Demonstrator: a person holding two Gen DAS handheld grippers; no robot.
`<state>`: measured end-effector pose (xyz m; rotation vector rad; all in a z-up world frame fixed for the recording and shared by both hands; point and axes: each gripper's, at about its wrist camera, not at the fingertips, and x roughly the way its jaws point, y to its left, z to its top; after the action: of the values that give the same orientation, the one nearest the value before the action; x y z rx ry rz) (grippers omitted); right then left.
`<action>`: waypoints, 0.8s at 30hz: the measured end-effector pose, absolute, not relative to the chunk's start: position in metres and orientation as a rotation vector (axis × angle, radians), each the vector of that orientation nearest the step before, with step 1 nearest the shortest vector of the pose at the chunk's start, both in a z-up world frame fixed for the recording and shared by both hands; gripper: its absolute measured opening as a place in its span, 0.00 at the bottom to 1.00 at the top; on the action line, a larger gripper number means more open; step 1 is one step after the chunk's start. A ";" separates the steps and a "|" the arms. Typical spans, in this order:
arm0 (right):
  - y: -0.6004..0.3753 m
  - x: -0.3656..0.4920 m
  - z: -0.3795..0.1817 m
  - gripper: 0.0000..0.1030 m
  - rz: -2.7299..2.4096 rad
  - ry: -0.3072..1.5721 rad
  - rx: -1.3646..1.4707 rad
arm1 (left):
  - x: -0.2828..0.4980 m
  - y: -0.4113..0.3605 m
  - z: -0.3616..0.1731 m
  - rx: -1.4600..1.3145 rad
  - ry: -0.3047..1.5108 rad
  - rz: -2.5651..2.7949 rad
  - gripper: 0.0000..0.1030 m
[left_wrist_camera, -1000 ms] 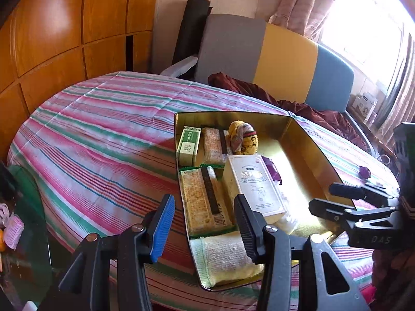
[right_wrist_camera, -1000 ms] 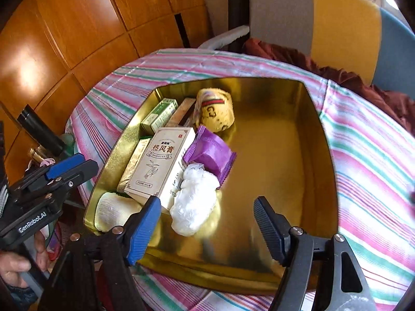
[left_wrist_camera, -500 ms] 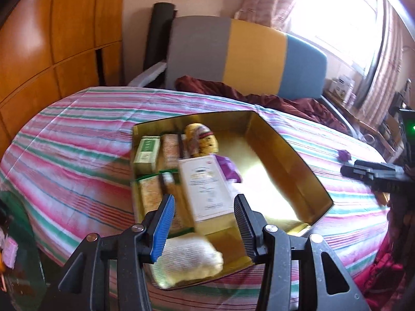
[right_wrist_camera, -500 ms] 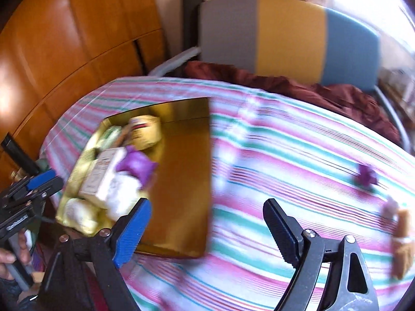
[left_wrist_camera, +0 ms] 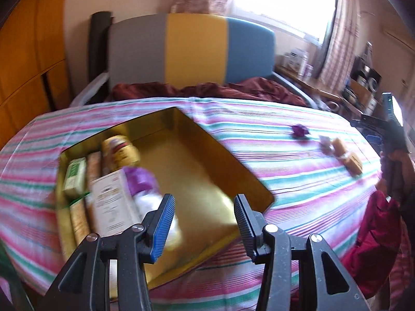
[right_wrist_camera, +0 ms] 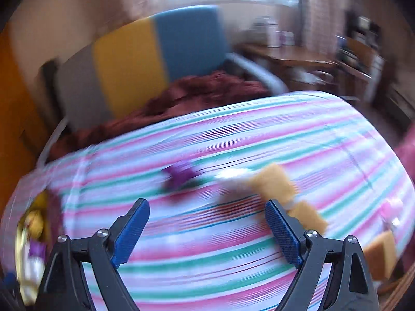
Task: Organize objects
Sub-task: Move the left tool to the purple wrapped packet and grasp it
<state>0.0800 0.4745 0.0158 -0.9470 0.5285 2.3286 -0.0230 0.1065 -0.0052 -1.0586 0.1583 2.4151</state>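
Observation:
A gold tin tray [left_wrist_camera: 207, 160] lies on the striped tablecloth [left_wrist_camera: 259, 134], with a white box [left_wrist_camera: 111, 202], a green box [left_wrist_camera: 75, 173], a yellow doll [left_wrist_camera: 120, 151], a purple packet [left_wrist_camera: 141, 181] and several other packs along its left side. My left gripper [left_wrist_camera: 203, 225] is open and empty over the tray's near edge. My right gripper [right_wrist_camera: 206, 230] is open and empty above bare cloth. Ahead of it lie a purple wrapped item [right_wrist_camera: 181, 175], a white piece [right_wrist_camera: 233, 175] and tan sponge-like blocks [right_wrist_camera: 275, 184]; they also show in the left wrist view [left_wrist_camera: 347, 155].
A grey, yellow and blue chair [left_wrist_camera: 192, 49] with a dark red cloth [left_wrist_camera: 207, 89] stands behind the table. Another tan block [right_wrist_camera: 381, 254] and a pink item [right_wrist_camera: 391, 207] lie at the table's right edge. The tray's corner [right_wrist_camera: 28, 233] shows at far left. The right wrist view is blurred.
Both grippers have swung right. The right one left the tray and now faces the loose items on the cloth. The left one now sees the tray's empty right half.

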 end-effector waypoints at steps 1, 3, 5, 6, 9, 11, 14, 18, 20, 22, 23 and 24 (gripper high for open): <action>0.491 0.089 0.011 0.89 2.276 0.564 -0.904 | -0.022 0.116 -0.004 -1.053 0.174 2.399 0.46; 0.521 0.109 -0.007 0.89 2.158 0.693 -0.848 | -0.021 0.137 -0.003 -1.040 0.210 2.358 0.46; 0.546 0.128 -0.022 0.88 2.048 0.927 -0.820 | -0.019 0.158 -0.003 -1.033 0.238 2.321 0.47; 0.554 0.137 -0.023 0.88 2.032 1.007 -0.766 | -0.018 0.169 -0.004 -1.034 0.250 2.300 0.47; 0.561 0.148 -0.024 0.88 2.000 1.065 -0.710 | -0.017 0.204 -0.007 -1.034 0.286 2.232 0.47; 0.562 0.148 -0.027 0.88 2.009 1.125 -0.709 | -0.016 0.225 -0.009 -1.036 0.305 2.194 0.46; 0.559 0.148 -0.030 0.88 2.002 1.158 -0.706 | -0.014 0.255 -0.012 -1.039 0.333 2.136 0.47; 0.563 0.155 -0.041 0.93 1.959 1.219 -0.689 | -0.014 0.291 -0.020 -1.069 0.355 2.051 0.47; 0.567 0.156 -0.049 0.95 1.923 1.272 -0.701 | -0.017 0.306 -0.025 -1.084 0.368 2.024 0.47; 0.569 0.155 -0.055 0.95 1.909 1.330 -0.716 | -0.021 0.319 -0.027 -1.082 0.386 2.007 0.46; 0.569 0.156 -0.057 0.95 1.911 1.349 -0.714 | -0.023 0.326 -0.027 -1.077 0.392 1.999 0.46; 0.569 0.156 -0.057 0.95 1.917 1.359 -0.708 | -0.025 0.332 -0.026 -1.070 0.397 1.990 0.46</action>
<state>0.1564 0.5688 -0.0566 -0.7077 1.3585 1.9172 -0.0250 0.3318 -0.0261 -1.0695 0.3966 1.9901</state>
